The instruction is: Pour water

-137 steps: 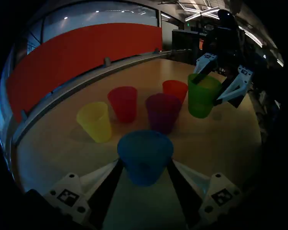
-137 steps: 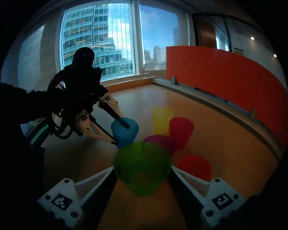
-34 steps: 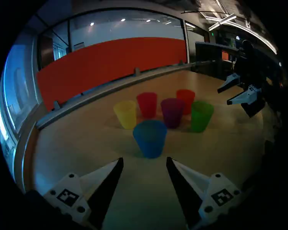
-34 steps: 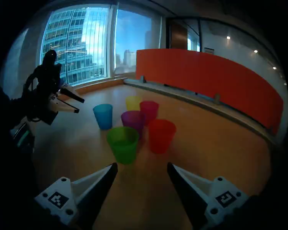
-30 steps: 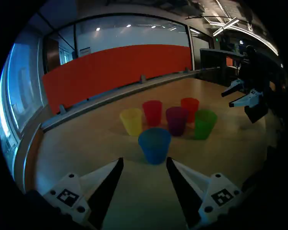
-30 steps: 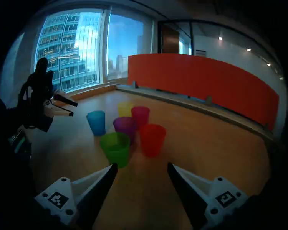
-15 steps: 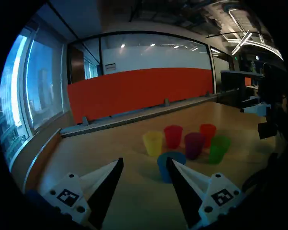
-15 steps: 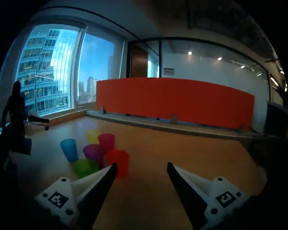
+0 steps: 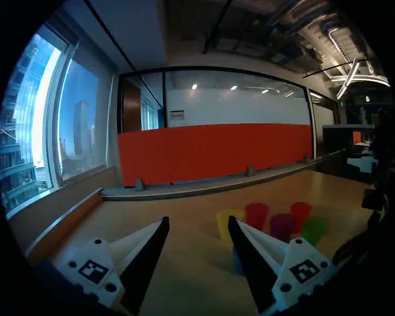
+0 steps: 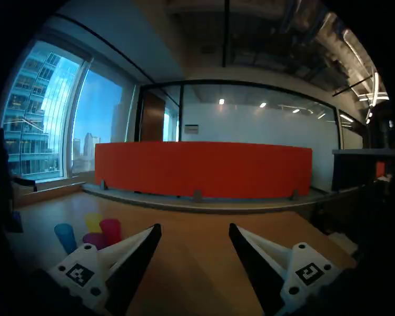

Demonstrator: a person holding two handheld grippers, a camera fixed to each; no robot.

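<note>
Evidently the left gripper [image 9: 197,218] and the right gripper [image 10: 195,226] are wide open and empty, held above the table [image 9: 145,210], so pouring seems finished. The cups [image 9: 282,226] stand upright, clustered on that table

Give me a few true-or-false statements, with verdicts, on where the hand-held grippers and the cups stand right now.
1. The left hand-held gripper and the right hand-held gripper are both open and empty. True.
2. The left hand-held gripper is shut on the blue cup. False: the blue cup stands free on the table.
3. The green cup lies on its side. False: it stands upright.
4. The yellow cup stands beside the red cup. True.
5. An orange partition runs behind the table. True.
</note>
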